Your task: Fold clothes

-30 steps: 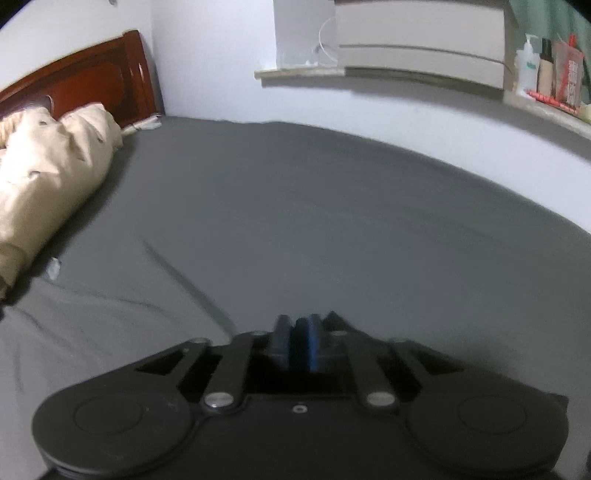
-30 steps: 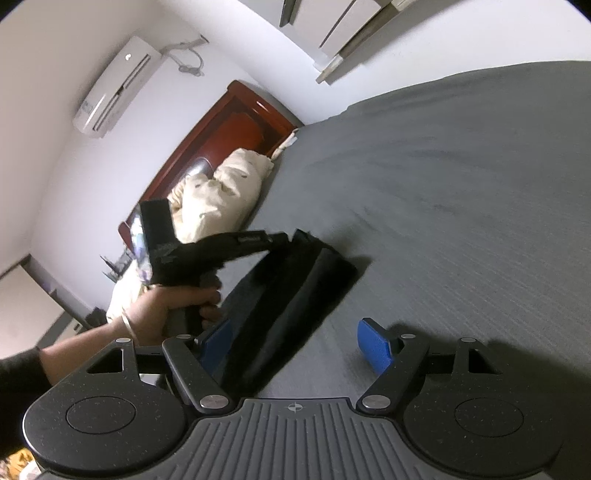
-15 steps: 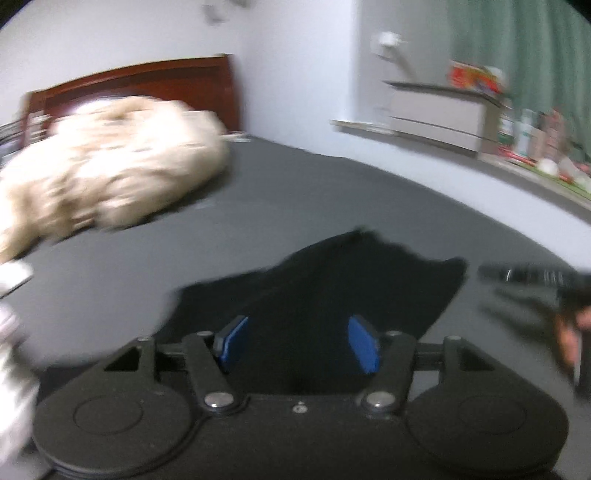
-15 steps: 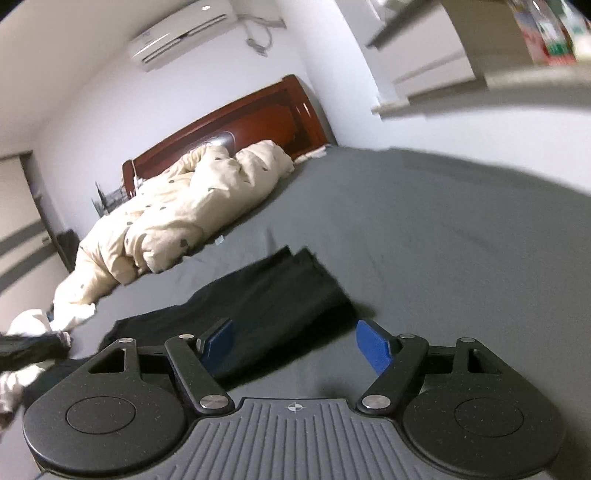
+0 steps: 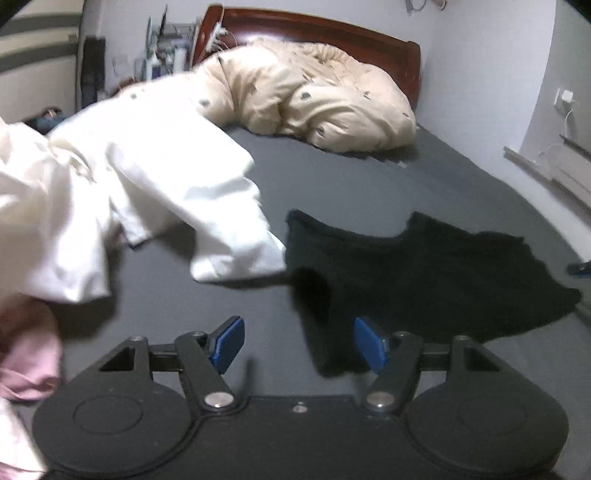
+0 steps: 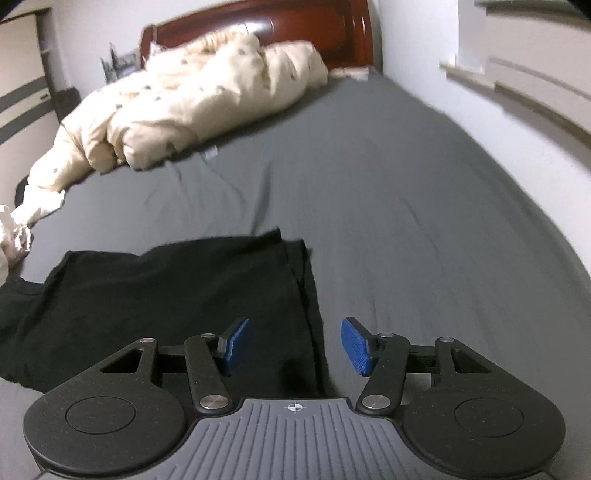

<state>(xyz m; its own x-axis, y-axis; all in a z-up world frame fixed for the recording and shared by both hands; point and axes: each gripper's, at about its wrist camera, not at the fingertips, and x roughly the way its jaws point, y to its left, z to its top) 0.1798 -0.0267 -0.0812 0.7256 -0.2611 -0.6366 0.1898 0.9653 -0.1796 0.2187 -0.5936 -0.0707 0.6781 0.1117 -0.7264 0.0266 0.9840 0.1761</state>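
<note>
A black garment lies folded on the dark grey bed sheet; it also shows in the right wrist view. My left gripper is open and empty, just above the sheet at the garment's near left corner. My right gripper is open and empty, over the garment's right edge. A white garment lies crumpled to the left of the black one, touching its corner. A pink garment lies at the far left edge.
A beige duvet is bunched at the head of the bed against a dark wooden headboard; it also shows in the right wrist view. A white wall with a ledge runs along the bed's right side.
My left gripper has opened and let go of the black garment, then swung left toward the white garment. The black garment now lies flat on the sheet. My right gripper has stayed open.
</note>
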